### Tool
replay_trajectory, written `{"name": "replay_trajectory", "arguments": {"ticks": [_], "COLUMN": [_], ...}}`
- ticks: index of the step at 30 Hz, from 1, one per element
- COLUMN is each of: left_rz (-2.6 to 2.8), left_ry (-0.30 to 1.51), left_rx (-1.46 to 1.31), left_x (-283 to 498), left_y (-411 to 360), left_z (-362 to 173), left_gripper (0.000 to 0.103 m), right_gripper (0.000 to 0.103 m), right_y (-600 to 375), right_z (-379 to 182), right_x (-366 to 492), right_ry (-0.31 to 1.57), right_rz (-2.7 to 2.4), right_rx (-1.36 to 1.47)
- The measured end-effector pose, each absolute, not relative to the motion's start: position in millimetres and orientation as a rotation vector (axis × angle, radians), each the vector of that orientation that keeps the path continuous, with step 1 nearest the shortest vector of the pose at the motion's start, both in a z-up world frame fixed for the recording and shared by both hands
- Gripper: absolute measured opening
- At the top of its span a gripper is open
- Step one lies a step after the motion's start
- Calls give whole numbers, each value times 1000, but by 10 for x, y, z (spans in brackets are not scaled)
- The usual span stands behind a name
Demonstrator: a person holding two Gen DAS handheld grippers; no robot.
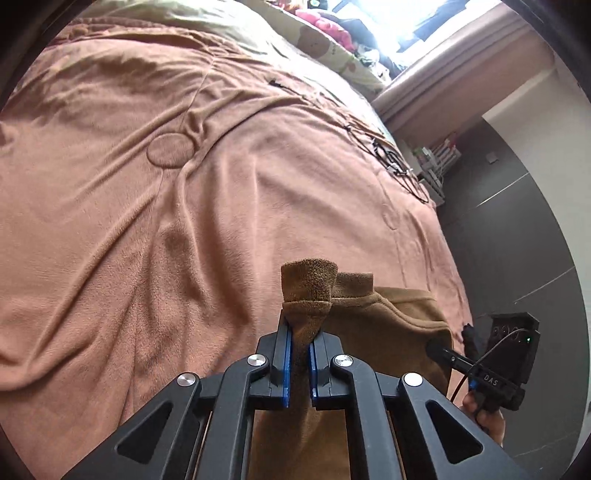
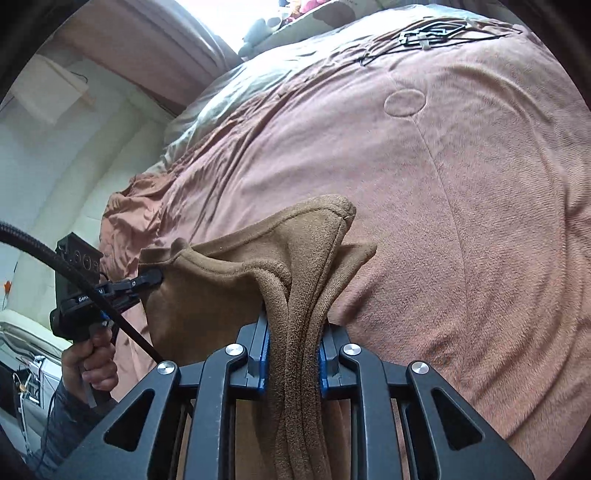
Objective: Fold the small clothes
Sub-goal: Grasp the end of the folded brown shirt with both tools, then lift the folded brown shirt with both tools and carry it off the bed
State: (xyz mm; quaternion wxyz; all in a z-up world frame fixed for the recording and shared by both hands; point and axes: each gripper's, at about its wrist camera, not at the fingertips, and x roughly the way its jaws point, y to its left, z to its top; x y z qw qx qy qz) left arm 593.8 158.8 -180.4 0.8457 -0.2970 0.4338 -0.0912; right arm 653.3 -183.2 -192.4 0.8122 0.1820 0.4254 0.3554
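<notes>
Both grippers held one brown garment (image 2: 207, 291) stretched above the bed (image 1: 147, 184). The left gripper (image 1: 300, 354) had its jaws clamped on one bunched corner, the right gripper (image 2: 293, 354) on the other; the cloth hung between them, long axis running gripper to gripper.

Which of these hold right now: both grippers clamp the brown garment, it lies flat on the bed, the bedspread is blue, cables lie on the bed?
1. Both the left gripper and the right gripper are shut on the brown garment. True.
2. The garment lies flat on the bed. False: it hangs lifted between the grippers.
3. The bedspread is blue. False: it is pinkish brown.
4. Black cables lie on the bed. True.
</notes>
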Motion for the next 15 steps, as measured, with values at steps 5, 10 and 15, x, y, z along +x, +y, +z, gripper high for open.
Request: {"name": "replay_trajectory", "arguments": {"ticks": [5, 10, 15], "left_rz": [-199, -236, -277], "left_ry": [876, 805, 753], "left_rx": [-631, -623, -612], "left_x": [5759, 5507, 5277], "left_y": [1537, 1463, 1383], "left_z": [-1568, -1229, -867], "left_gripper": [6, 6, 6], "right_gripper": [15, 15, 15], "right_y": [-1968, -2127, -2247], "right_z": [-1727, -1442, -1189], "right_x": [6228, 5828, 5362], "right_ry": [842, 766, 698], "right_rz": [776, 773, 772], "right_rx": [354, 322, 288]}}
